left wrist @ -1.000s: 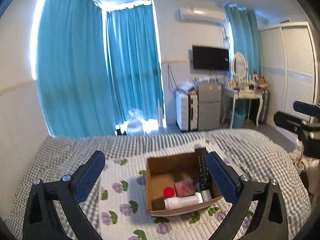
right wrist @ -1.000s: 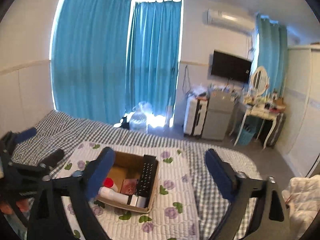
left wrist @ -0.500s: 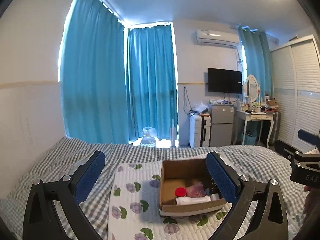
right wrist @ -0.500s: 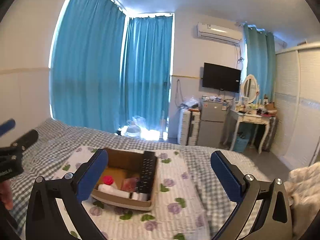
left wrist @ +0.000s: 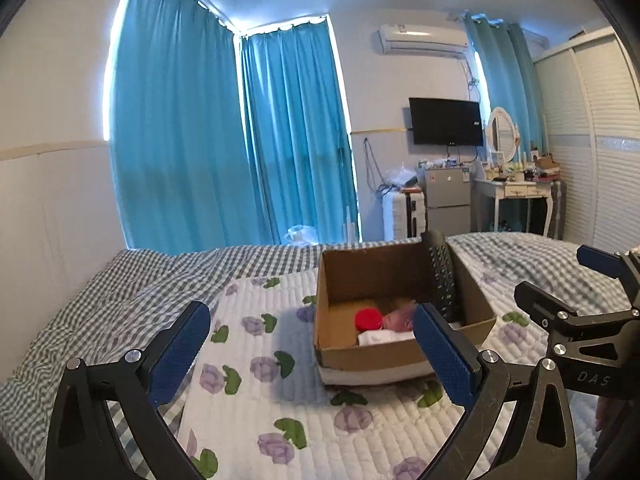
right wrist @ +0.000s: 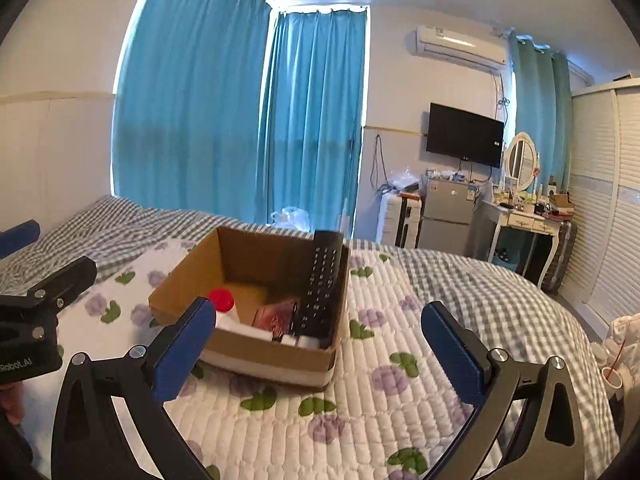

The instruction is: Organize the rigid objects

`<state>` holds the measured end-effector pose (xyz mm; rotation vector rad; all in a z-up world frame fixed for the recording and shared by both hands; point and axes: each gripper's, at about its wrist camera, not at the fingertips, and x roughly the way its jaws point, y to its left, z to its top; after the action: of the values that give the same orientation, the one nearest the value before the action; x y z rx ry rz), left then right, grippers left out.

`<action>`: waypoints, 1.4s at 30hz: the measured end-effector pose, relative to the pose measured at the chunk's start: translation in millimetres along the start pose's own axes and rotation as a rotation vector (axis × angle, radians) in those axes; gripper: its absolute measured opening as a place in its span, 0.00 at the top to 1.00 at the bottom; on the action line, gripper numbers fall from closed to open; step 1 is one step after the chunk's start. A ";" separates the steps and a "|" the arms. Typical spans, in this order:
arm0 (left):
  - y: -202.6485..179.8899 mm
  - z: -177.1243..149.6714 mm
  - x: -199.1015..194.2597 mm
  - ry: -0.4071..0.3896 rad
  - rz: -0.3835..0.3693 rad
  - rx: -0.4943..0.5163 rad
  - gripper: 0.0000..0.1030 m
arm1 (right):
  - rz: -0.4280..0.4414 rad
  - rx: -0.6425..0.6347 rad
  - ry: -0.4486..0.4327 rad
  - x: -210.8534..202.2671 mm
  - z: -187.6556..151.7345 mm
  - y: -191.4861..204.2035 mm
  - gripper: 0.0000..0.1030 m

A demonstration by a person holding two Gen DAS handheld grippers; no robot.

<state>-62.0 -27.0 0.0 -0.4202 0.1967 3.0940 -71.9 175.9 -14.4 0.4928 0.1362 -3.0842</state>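
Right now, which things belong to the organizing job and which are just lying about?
Job: brown cardboard box; black remote control; red-capped white bottle; pink packet.
Lying about: floral quilted mat; black wall TV; grey mini fridge.

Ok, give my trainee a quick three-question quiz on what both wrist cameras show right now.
1. True or false: the remote control lies flat on the quilt outside the cardboard box.
2. Multiple choice: what colour is the cap on the white bottle in the box? A) green B) red C) yellow
3. Fill in: both the left gripper and the right gripper are ____ and hold nothing.

Key
1. False: it stands tilted inside the box, leaning on the box's right wall, its top above the rim.
2. B
3. open
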 end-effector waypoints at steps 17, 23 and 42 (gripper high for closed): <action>4.4 -6.0 0.8 0.017 0.015 -0.032 0.00 | -0.003 0.054 0.026 3.6 -3.2 -6.8 0.00; 3.6 -6.3 1.8 0.021 0.013 -0.039 0.00 | -0.009 0.074 0.025 2.6 -2.9 -10.5 0.00; 3.5 -7.1 1.3 0.047 0.013 -0.057 0.00 | -0.023 0.069 0.039 6.1 -6.0 -8.5 0.00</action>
<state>-61.5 -31.3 -6.7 -0.4950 0.1123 3.1108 -76.1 184.9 -21.2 0.5581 0.0369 -3.1115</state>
